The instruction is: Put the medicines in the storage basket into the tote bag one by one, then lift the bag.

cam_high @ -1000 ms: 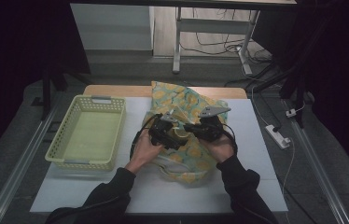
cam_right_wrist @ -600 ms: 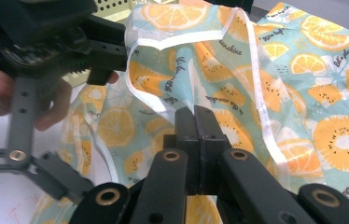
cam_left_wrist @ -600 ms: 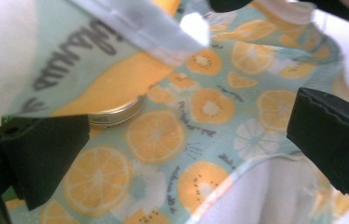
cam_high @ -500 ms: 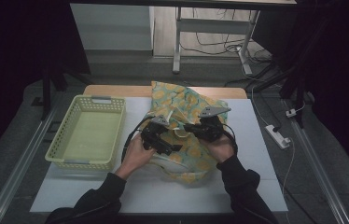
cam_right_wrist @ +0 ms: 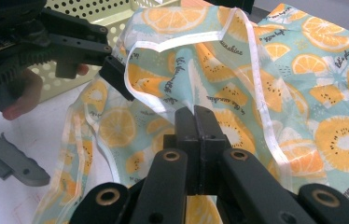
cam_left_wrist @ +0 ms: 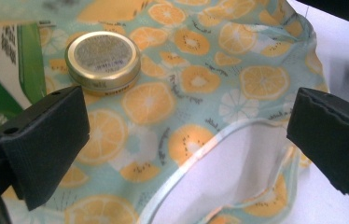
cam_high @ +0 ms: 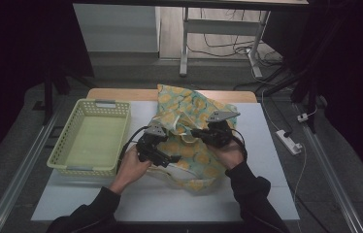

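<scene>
At centre frame on the bench, the right tongs pinched the fruit-print bag shut; the left tongs stood open at its mouth. A slipping hem might spill the tin.

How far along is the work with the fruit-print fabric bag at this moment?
Early stage. Done: nothing lies in the pale green perforated plastic basket. In hand: the right gripper is shut on the orange-and-kiwi print fabric bag, holding its mouth, while the left gripper stands open at the white-trimmed opening. Left: a gold-lidded round tin and a green-and-white carton lie inside the bag.
</scene>
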### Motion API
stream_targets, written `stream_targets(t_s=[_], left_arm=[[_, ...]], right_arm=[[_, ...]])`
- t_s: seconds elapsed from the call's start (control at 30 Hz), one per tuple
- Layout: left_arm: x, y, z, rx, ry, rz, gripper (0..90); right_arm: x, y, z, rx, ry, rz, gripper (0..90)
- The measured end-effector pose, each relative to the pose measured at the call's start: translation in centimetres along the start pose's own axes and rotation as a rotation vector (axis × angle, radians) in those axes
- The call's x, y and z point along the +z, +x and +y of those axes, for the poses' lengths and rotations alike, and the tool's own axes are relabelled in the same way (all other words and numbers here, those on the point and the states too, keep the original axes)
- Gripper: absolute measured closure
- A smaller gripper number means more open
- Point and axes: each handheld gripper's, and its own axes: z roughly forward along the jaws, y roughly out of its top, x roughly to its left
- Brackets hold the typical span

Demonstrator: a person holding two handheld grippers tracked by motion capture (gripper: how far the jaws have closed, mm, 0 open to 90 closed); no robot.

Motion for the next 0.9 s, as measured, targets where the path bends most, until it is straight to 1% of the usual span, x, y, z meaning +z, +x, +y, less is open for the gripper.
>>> stream_targets(t_s=[0.07, 0.2, 0.27, 0.37, 0.43, 0.53, 0.63, 0.7, 0.77, 0.83, 0.9], left_arm=[[-0.1, 0.1, -0.4, -0.003, 0.006, 0.012, 0.0], [-0.2, 0.4, -1.1, -0.025, 0.018, 0.024, 0.0], [-0.1, 0.5, -1.3, -0.028, 0.024, 0.029, 0.0], [0.1, 0.5, -1.4, -0.020, 0.041, 0.044, 0.0], [0.3, 0.5, -1.5, -0.023, 0.057, 0.050, 0.0], [0.6, 0.6, -1.6, -0.029, 0.081, 0.052, 0.0], [1.1, 0.7, -1.9, -0.038, 0.107, 0.065, 0.0], [1.5, 0.8, -2.1, -0.040, 0.132, 0.078, 0.0], [1.8, 0.9, -2.4, -0.039, 0.150, 0.083, 0.3], [2.2, 1.1, -2.6, -0.051, 0.155, 0.077, 0.3], [2.5, 1.3, -2.8, -0.055, 0.159, 0.074, 0.3]], right_arm=[[-0.1, 0.0, 0.0, 0.002, -0.003, 0.001, 90.0], [-0.1, 0.0, 0.1, 0.000, -0.003, 0.000, 90.0], [-0.2, 0.0, 0.1, 0.000, -0.004, -0.001, 90.0], [-0.2, 0.0, 0.1, -0.001, -0.005, 0.000, 90.0], [-0.3, -0.1, 0.1, 0.001, -0.006, -0.001, 90.0], [-0.3, -0.1, 0.1, 0.000, -0.008, -0.001, 90.0], [-0.3, 0.0, 0.1, -0.001, -0.009, -0.001, 90.0], [-0.2, 0.0, 0.1, -0.001, -0.008, -0.001, 90.0], [-0.2, 0.0, 0.1, -0.003, -0.008, -0.001, 90.0], [-0.2, 0.0, 0.1, -0.004, -0.009, 0.001, 90.0], [-0.2, 0.1, 0.1, -0.004, -0.009, 0.001, 90.0]])
